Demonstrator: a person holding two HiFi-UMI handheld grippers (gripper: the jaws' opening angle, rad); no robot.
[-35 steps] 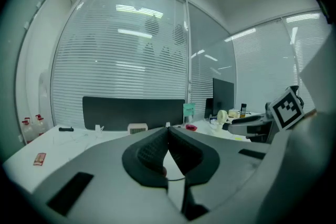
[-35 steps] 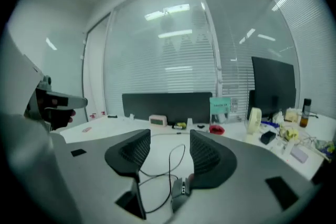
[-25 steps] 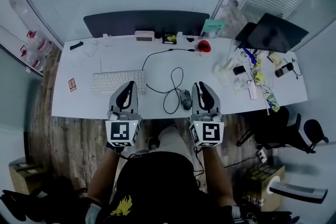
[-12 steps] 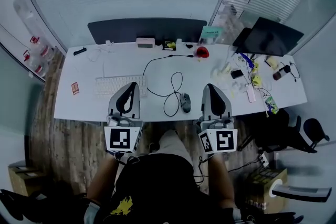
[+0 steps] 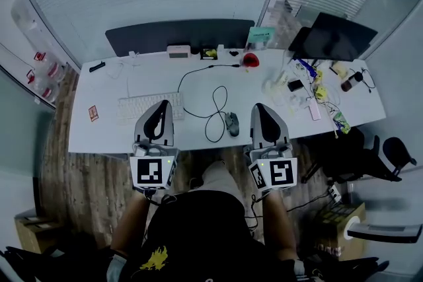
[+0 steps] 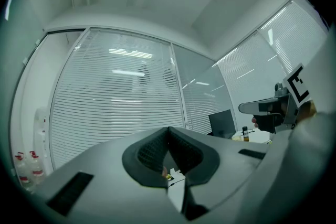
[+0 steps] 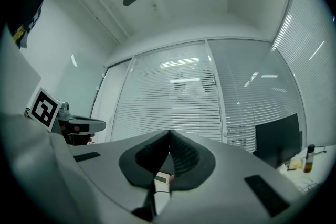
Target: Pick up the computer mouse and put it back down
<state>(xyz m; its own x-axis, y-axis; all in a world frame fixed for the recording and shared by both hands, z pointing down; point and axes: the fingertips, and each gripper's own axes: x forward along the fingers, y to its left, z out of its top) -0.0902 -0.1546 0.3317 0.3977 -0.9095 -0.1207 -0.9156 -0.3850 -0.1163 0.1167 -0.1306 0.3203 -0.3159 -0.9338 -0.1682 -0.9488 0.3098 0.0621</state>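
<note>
Item one: left gripper (image 5: 161,105). In its own view I read the jaws (image 6: 168,129) pressed together at the tips, with nothing between them. It hangs over the near edge of the desk (image 5: 106,132), its nose above the keyboard (image 5: 147,104).

Item two: right gripper (image 5: 262,107). Its jaws (image 7: 169,132) are likewise closed tip to tip and empty. It points out at the window blinds, not down at the desk.

Item three: computer mouse (image 5: 232,123). It rests on the white desk near the front edge, between my two grippers and touched by neither. Its cable (image 5: 216,105) loops away from its far end toward the back of the desk.

Item four: the relation I work from. In the head view the mouse lies just left of the right gripper and well apart from the left one, so I judge the right to be the nearer tool. The mouse's long axis runs roughly front to back, close to parallel with that gripper. I judge the jaws would need to open, tip downward and shift left to straddle its sides.
</note>
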